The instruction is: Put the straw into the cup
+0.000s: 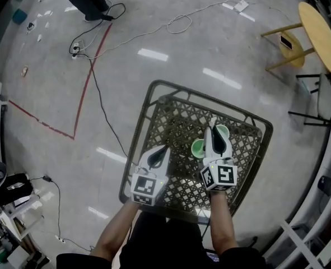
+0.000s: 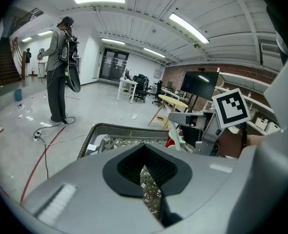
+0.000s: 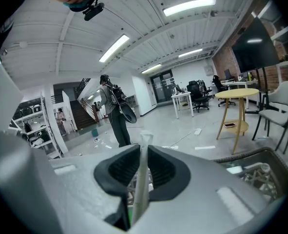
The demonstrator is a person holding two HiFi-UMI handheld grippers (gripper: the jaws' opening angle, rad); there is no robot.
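Right gripper (image 1: pixel 216 132) is pinching the light, crushable straw (image 3: pixel 142 174), likely needing a gentle mid-length hold; cup (image 1: pixel 197 148) at its nine o'clock; left gripper (image 1: pixel 163 150) is sitting shut, empty.

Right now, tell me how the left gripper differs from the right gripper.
The left gripper is shut on nothing; the right gripper is shut on the straw. In the head view, the right gripper is by the green cups; the left gripper is over bare woven lattice. Both carry marker cubes.
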